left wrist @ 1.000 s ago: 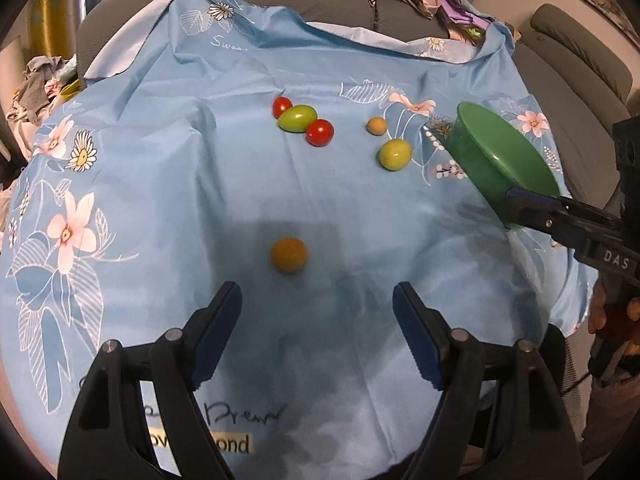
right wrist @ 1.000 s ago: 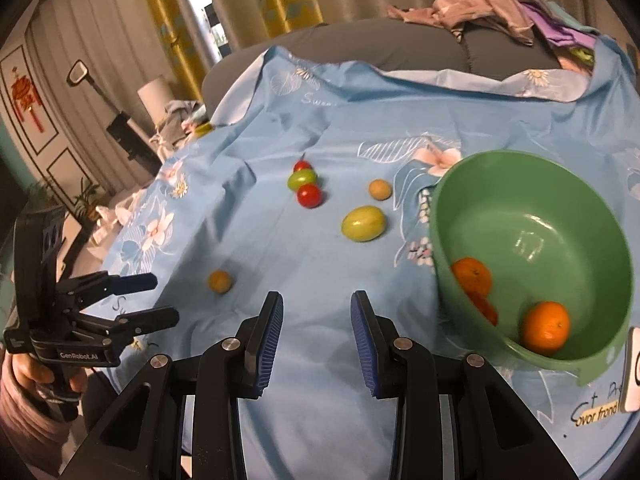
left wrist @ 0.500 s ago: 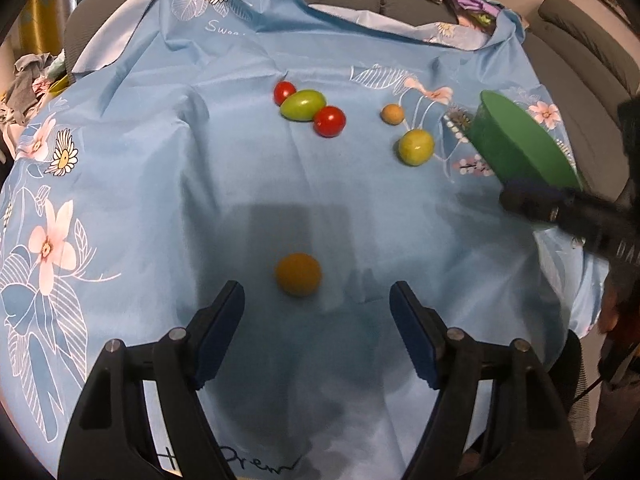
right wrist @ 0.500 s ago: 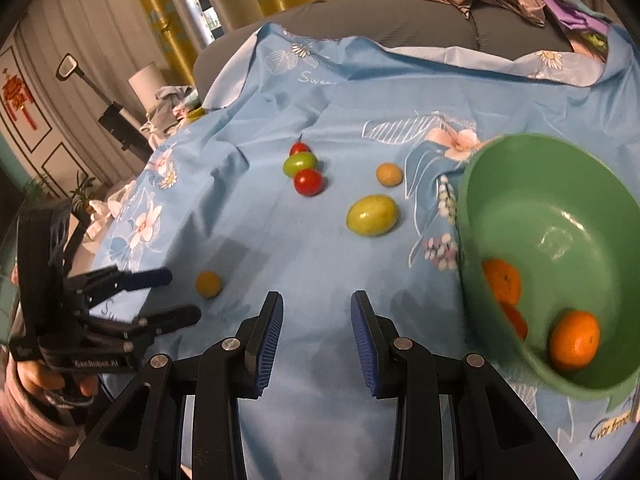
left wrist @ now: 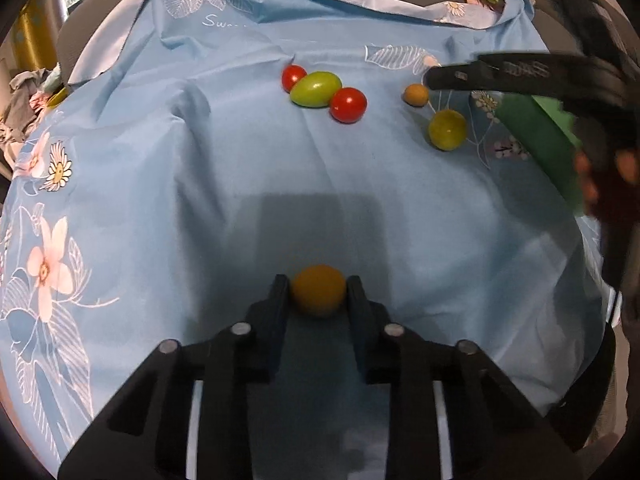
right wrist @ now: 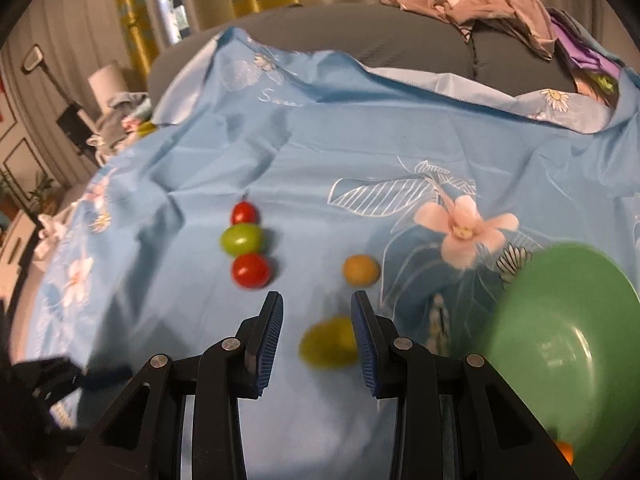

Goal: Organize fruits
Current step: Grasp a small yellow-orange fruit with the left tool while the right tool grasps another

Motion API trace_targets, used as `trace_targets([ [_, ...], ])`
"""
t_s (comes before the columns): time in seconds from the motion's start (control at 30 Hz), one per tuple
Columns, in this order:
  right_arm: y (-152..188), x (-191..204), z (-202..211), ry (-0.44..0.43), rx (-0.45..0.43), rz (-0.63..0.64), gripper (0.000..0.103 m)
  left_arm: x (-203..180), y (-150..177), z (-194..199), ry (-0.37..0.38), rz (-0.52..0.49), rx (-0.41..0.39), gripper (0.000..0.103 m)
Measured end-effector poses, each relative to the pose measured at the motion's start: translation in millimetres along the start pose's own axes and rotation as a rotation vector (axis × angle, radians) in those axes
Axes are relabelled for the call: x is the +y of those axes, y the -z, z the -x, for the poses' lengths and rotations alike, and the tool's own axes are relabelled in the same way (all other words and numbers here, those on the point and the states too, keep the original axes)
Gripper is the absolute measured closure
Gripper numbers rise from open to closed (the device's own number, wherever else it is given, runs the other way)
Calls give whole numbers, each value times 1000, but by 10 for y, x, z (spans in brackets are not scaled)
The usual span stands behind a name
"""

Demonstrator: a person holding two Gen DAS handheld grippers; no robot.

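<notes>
Orange-yellow fruit (left wrist: 318,295): small, round, matt-skinned; it is seated on the blue floral cloth (left wrist: 200,184) at the near middle, in the shadow of the rig. It is flanked by the left gripper (left wrist: 318,300), whose jaws are closing, with both pads pressed against its sides.

Red tomato (left wrist: 293,77), green oval fruit (left wrist: 316,89) and second red tomato (left wrist: 348,105): laid touching in a short diagonal row toward the far side of the cloth, well apart from the gripped fruit.

Small tan-orange fruit (left wrist: 416,94) and yellow-green round fruit (left wrist: 447,129): placed near each other at the right of the row. The tan one is set just beside the tip of the right gripper (right wrist: 318,320) as seen from the left wrist.

Right gripper: jaws are held narrowly apart with nothing clamped; the yellow-green fruit is seen blurred on the cloth below the gap, close to one pad.

Green bowl (right wrist: 568,320): held tilted at the right edge, an orange fruit (right wrist: 566,452) partly visible at its lower rim. How the bowl is held cannot be told.

Grey sofa (right wrist: 360,40) with heaped clothes (right wrist: 492,4): found beyond the cloth.
</notes>
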State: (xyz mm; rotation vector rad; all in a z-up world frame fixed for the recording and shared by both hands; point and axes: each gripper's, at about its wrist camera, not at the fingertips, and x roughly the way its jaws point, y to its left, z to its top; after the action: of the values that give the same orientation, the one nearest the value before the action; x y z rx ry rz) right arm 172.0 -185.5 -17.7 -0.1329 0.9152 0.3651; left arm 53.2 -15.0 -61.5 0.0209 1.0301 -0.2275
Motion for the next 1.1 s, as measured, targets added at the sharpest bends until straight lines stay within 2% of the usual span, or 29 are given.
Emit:
trace_targets([
  [0.07,-48,7,-114,24,16,8,68,16,-5,-3,9,-6,-10,75],
  [0.23,-120,-27,-326,78,53,-7,68,181,-140,62,79,56,-54,75],
  [0.5,-158,-84,-493,167,67,14,68,386,-585,187,127,103,-153,75],
  [0.7,-195,-102,-569,155,71,1,68,411,-645,168,149,125,-157,75],
  [0.73,-194,-97,-594,164,82,7,68,408,-636,178,149,124,-155,75],
  [0.77,-191,-87,-620,182,91,16,74,410,-625,179,149,125,-151,75],
  [0.87,-192,-89,-607,171,75,19,74,445,-616,171,143,129,-145,75],
  [0.97,-185,-99,-530,143,54,-3,74,453,-592,195,136,129,-145,75],
  [1.1,-132,-17,-232,91,0,-12,74,415,-555,247,132,120,-143,75],
])
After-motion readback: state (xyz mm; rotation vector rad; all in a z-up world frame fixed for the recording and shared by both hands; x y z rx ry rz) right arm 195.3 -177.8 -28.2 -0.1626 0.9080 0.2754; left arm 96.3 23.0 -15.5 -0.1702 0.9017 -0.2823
